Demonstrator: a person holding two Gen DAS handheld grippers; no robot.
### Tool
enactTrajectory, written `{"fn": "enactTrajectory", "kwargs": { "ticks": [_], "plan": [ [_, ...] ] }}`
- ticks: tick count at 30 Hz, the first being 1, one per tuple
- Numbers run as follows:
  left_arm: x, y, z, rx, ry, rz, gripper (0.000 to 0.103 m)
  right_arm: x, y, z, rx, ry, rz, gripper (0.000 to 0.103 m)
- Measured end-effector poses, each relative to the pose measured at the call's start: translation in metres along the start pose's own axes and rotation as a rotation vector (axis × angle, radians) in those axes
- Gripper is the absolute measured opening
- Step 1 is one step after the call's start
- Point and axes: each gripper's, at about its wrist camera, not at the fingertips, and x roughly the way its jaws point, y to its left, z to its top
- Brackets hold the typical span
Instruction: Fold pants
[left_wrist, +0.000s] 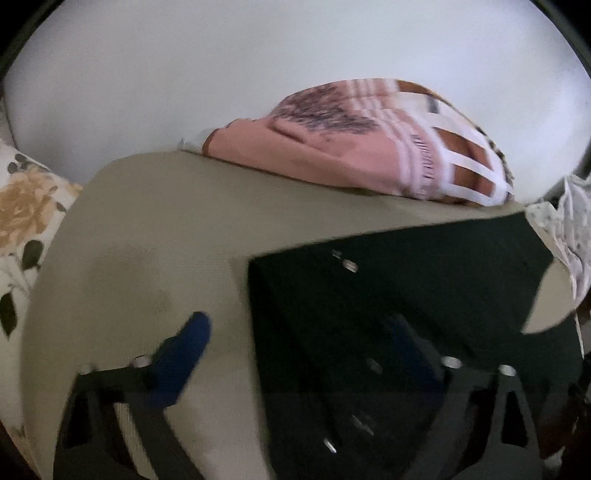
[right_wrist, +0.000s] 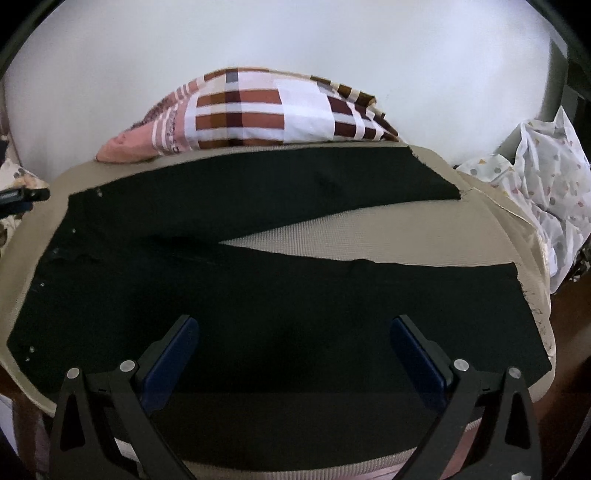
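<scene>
Black pants (right_wrist: 258, 295) lie flat on a beige surface (right_wrist: 406, 236), waist to the left, two legs spread apart to the right. My right gripper (right_wrist: 295, 328) is open and empty, hovering over the near leg. In the left wrist view the waist end of the pants (left_wrist: 388, 295) with small metal buttons fills the lower right. My left gripper (left_wrist: 299, 325) is open above the waist edge, its left fingertip (left_wrist: 192, 332) over beige surface, the right finger dark against the pants.
A folded pink and brown checked cloth (right_wrist: 258, 114) lies at the far edge, also in the left wrist view (left_wrist: 369, 147). A crumpled white dotted bag (right_wrist: 546, 177) sits at the right. Floral fabric (left_wrist: 22, 214) lies left. A white wall stands behind.
</scene>
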Motion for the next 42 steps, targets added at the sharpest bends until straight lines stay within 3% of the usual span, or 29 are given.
{"fn": "enactTrajectory", "kwargs": {
  "ticks": [2, 5, 10, 14, 17, 22, 27, 29, 30, 34, 36, 37, 42],
  "plan": [
    [0.016, 0.016, 0.008, -0.043, 0.016, -0.037, 0.074, 0.007, 0.001, 0.001, -0.007, 0.017, -0.011, 0.102],
    [0.041, 0.032, 0.021, -0.059, 0.04, -0.054, 0.074, 0.016, 0.003, 0.003, -0.008, 0.039, -0.027, 0.102],
    [0.073, 0.035, 0.03, 0.003, 0.103, -0.069, 0.074, 0.027, 0.008, 0.008, -0.021, 0.061, -0.049, 0.102],
    [0.09, 0.032, 0.032, 0.0, 0.153, -0.171, 0.074, 0.034, 0.012, 0.011, -0.029, 0.077, -0.054, 0.102],
    [0.09, 0.033, 0.032, -0.075, 0.163, -0.134, 0.045, 0.036, 0.016, 0.012, -0.034, 0.083, -0.068, 0.102],
    [0.066, 0.004, 0.022, -0.036, 0.097, -0.053, 0.018, 0.039, 0.014, 0.022, -0.019, 0.091, -0.034, 0.102],
    [-0.018, -0.036, 0.001, -0.011, -0.137, -0.075, 0.015, 0.036, -0.008, 0.056, 0.101, 0.032, 0.154, 0.102],
    [-0.048, -0.055, -0.012, 0.027, -0.215, -0.086, 0.015, 0.044, -0.017, 0.077, 0.166, 0.034, 0.283, 0.102],
    [-0.057, -0.061, -0.017, 0.04, -0.229, -0.093, 0.015, 0.052, -0.023, 0.093, 0.222, 0.049, 0.37, 0.102],
    [-0.081, -0.081, -0.041, 0.061, -0.25, -0.108, 0.015, 0.087, -0.028, 0.138, 0.354, 0.115, 0.568, 0.1],
    [-0.09, -0.087, -0.056, 0.053, -0.253, -0.117, 0.015, 0.108, -0.021, 0.156, 0.411, 0.178, 0.685, 0.086],
    [-0.094, -0.089, -0.062, 0.049, -0.256, -0.122, 0.015, 0.119, -0.014, 0.164, 0.433, 0.206, 0.739, 0.085],
    [-0.109, -0.097, -0.086, 0.015, -0.259, -0.14, 0.015, 0.17, 0.025, 0.2, 0.419, 0.313, 0.767, 0.083]
  ]
}}
